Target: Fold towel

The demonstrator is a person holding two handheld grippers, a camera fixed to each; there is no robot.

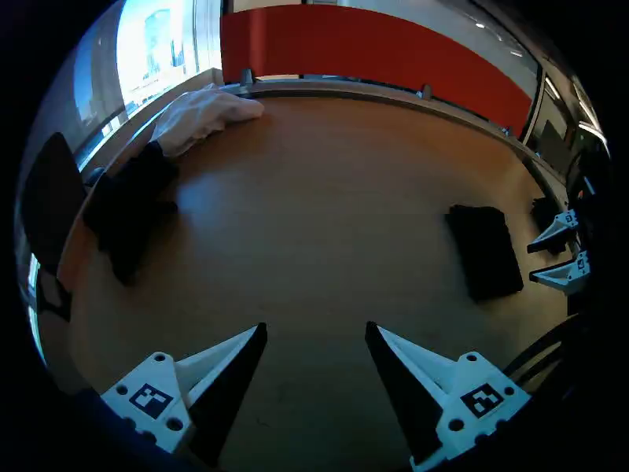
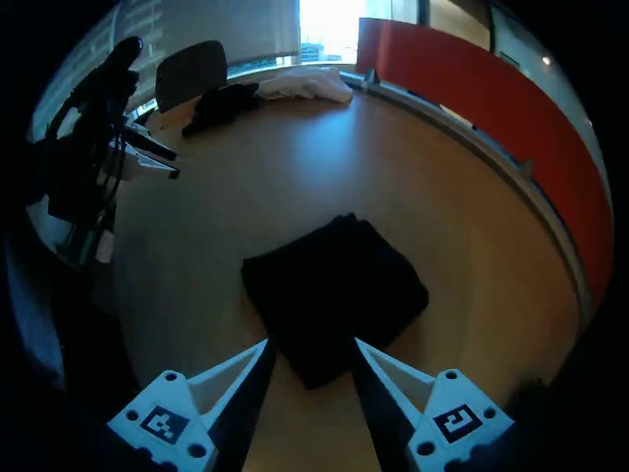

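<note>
At the bottom of the left gripper view, the left gripper [image 1: 314, 330] hangs over a bare stretch of the wooden table [image 1: 330, 204], its jaws spread wide with nothing between them. Toward the right edge of that frame lies the black towel [image 1: 483, 252], folded into a compact rectangle, with the right gripper [image 1: 535, 262] just beside it, its fingers apart. At mid-left a dark cloth [image 1: 130, 212] sprawls on the table, and above it in the upper left sits a white cloth [image 1: 204, 114]. A red partition [image 1: 377, 47] runs along the table's far edge at the top.

In the right gripper view, the right gripper [image 2: 313, 346] sits at the bottom of the frame, jaws spread. The folded towel's near corner reaches in between the fingertips, though whether they touch it cannot be told. The towel fills the centre of the frame. A chair [image 2: 189, 71] stands at the top left.
</note>
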